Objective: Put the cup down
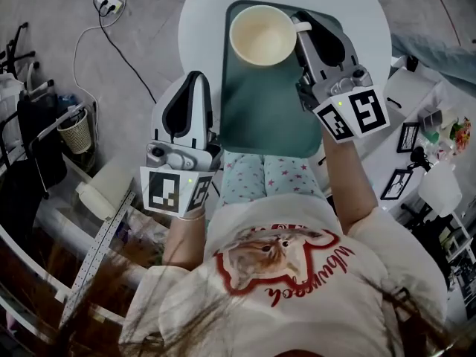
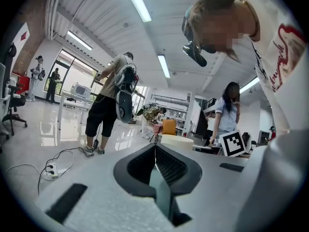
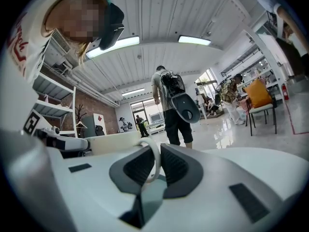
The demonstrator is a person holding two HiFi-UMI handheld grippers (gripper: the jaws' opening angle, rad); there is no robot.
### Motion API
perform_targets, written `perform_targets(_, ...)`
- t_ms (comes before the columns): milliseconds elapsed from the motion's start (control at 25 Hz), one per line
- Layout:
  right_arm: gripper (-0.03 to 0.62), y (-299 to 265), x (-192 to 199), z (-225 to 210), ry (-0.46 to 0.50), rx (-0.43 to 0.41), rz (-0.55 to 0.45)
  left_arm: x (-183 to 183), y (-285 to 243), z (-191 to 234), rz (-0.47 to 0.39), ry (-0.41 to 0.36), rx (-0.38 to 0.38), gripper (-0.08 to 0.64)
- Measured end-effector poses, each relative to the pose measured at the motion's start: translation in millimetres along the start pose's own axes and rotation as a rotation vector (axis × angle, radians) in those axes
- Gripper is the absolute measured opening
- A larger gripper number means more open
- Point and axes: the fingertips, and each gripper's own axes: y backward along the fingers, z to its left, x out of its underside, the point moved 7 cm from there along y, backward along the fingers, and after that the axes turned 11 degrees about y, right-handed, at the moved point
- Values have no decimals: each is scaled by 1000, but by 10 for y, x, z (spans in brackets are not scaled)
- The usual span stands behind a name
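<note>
Right gripper [image 1: 309, 30] has its 2 jaws closed on the handle [image 3: 154, 154] of the cup [image 1: 262, 34]; the cup is at the far end of the tray [image 1: 260, 121] on the table [image 1: 202, 21]; left gripper [image 1: 195, 80], jaws pressed together and empty, hovers beside the tray's left edge.

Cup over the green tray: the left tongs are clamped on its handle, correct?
No. The right tongs are clamped on the handle of the cup over the green tray. The right gripper view shows the handle between them. The left tongs are shut on nothing.
</note>
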Motion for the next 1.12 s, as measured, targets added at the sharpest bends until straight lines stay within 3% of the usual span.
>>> perform_targets(560, 54, -78, 226, 4, 57, 11, 46, 25, -17, -52, 12, -15, -1, 14)
perform_targets(1120, 52, -111, 423, -18, 44, 36, 87, 58, -29, -35, 17, -6, 4, 14)
